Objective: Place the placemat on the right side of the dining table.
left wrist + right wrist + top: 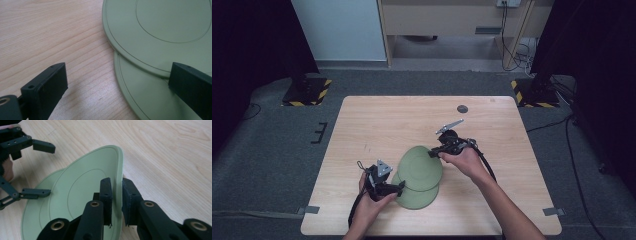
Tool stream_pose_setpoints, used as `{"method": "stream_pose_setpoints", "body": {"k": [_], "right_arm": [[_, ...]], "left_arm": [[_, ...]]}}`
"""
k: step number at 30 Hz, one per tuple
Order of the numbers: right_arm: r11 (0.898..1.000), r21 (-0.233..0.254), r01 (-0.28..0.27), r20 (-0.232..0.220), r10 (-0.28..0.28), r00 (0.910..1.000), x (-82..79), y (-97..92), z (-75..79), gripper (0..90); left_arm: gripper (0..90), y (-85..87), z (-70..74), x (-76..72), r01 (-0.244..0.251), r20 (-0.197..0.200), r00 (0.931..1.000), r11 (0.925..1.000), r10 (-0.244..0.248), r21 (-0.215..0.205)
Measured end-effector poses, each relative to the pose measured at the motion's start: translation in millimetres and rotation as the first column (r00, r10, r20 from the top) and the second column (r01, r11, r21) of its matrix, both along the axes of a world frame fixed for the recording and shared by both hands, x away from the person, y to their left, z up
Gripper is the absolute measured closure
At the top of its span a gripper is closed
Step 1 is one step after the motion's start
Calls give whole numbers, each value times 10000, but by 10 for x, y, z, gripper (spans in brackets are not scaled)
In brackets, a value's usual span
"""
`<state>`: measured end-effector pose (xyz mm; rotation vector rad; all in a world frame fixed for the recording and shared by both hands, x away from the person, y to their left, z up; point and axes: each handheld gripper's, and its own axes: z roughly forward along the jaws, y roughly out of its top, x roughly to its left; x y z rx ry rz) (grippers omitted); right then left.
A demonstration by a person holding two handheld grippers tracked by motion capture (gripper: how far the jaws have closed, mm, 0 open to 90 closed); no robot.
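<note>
Left gripper (399,188) sits nearest, jaws spread wide, one over bare table (362,125), the other above the lower plate (417,197), gripping nothing. Beyond it, the upper plate (421,167) overlaps the lower one. Right gripper (432,153), farther off, has its jaws narrowed around the upper plate's rim; a slight gap shows at one pad.

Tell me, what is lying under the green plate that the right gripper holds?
A second green plate lies under the upper plate, offset toward the person. Its covered part cannot be seen.
</note>
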<state>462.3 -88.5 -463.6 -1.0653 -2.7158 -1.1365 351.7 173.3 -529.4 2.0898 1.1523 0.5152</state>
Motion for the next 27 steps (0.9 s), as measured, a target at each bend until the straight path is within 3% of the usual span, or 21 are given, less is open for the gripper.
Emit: {"method": "stream_pose_setpoints", "body": {"k": [5,13,27], "right_arm": [[9997,-107,-200,-71,199,9998,-2,1,-21,810],[9992,-404,-58,-285,46,9996,18,-42,-2,857],[9996,26,276,-164,-275,9995,-7,-174,164,859]], "left_arm": [[14,1,-2,0,0,10,10000,10000,0,-4],[16,1,-6,-1,1,28,10000,10000,-1,-7],[22,9,-6,-6,37,19,10000,10000,-37,-58]]}}
